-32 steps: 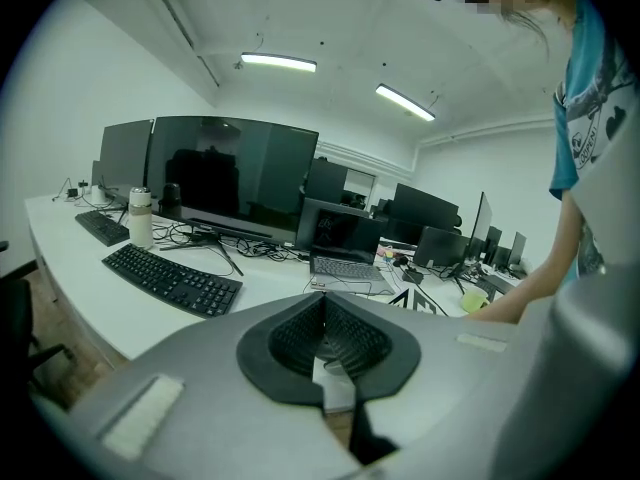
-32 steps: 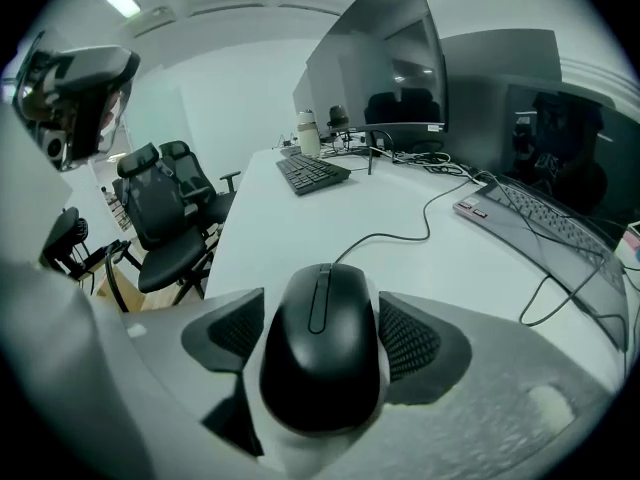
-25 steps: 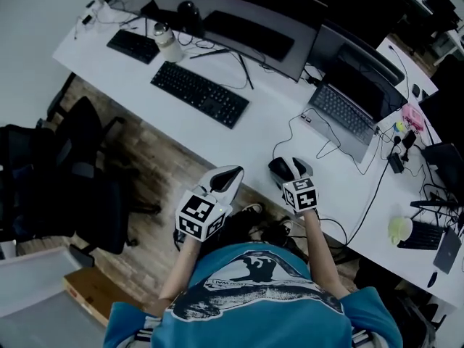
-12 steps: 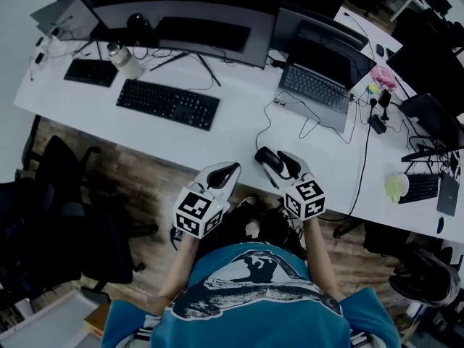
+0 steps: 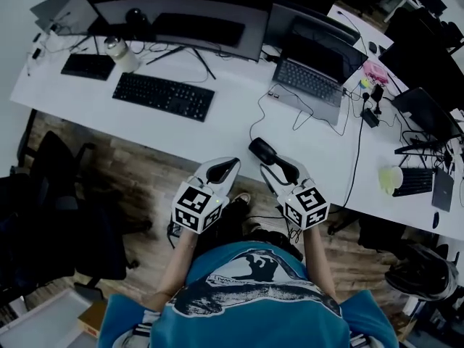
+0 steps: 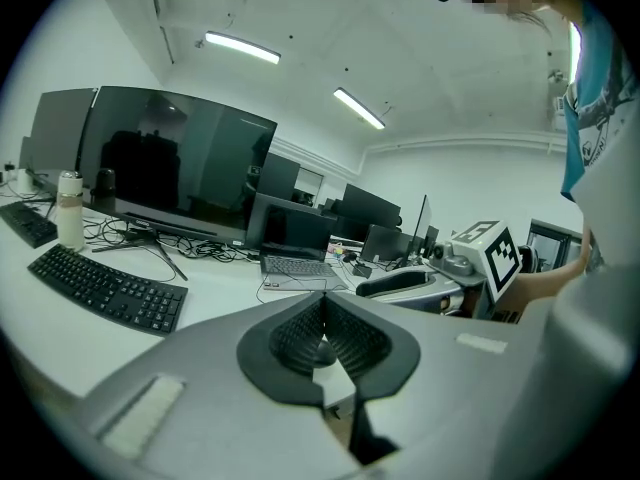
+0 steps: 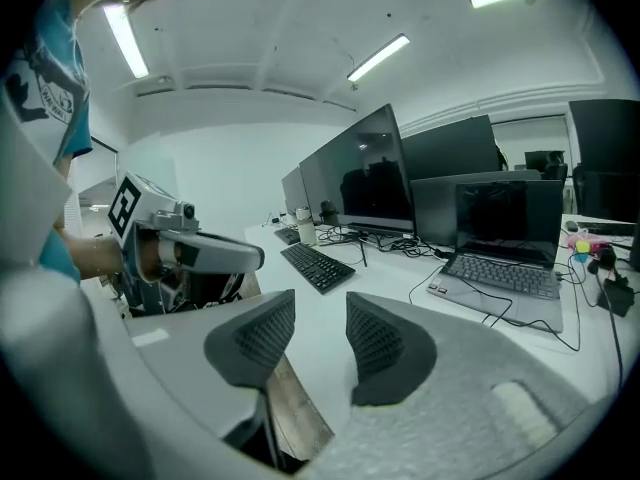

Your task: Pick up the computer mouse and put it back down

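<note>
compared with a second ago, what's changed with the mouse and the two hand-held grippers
The right hand-held gripper has lifted up and back off the mouse, leaving it lying on the desk just ahead of its tips. Its jaws have just been closing partway, with nothing between them. Unchanged: the left hand-held gripper stays shut and empty off the desk's front edge, and the mouse still lies near that edge.

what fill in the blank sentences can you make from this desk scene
The black mouse lies on the white ____.
In the head view, the open laptop sits to the ____ of the long keyboard.
The left tool has its jaws ____.
Missing: desk, right, shut.
</note>
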